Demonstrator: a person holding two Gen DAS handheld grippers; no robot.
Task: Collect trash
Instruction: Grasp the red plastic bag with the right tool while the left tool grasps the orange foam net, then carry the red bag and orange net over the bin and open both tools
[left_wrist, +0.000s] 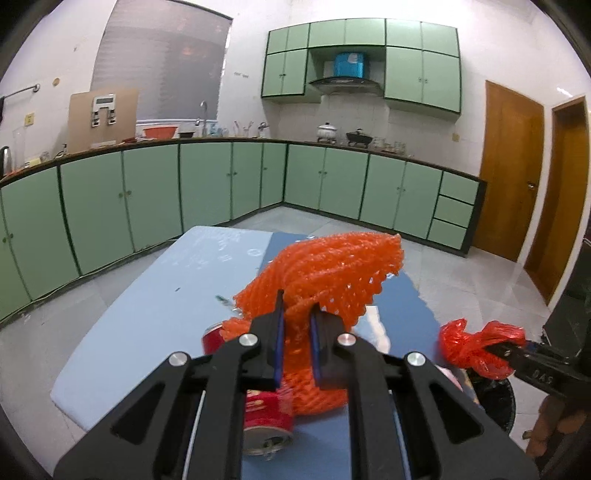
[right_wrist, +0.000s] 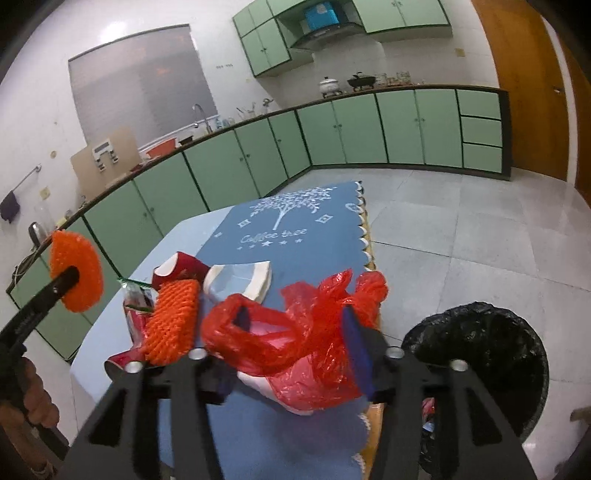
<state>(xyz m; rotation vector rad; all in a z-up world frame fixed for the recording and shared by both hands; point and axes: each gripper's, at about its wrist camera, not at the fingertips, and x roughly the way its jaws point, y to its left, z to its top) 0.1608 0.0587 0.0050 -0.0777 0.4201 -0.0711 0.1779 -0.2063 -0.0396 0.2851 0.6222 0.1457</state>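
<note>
Two grabs: both loaded
Left gripper (left_wrist: 296, 325): clamped on orange foam net (left_wrist: 332, 273), lifted above the bench (left_wrist: 147, 295)
Right gripper (right_wrist: 291, 332): pinching red plastic bag (right_wrist: 295, 343) — just left of the black-lined bin (right_wrist: 480, 354)
Tip: swing the bag fully over the bin's rim before releasing — it'll drift
Left behind: red can (left_wrist: 266, 421), cups

"Coffee time" in white script — under a tree motif — on the blue table mat (right_wrist: 295, 221).

Green kitchen cabinets (left_wrist: 229, 184), perhaps shuttered window (left_wrist: 159, 66)
</note>
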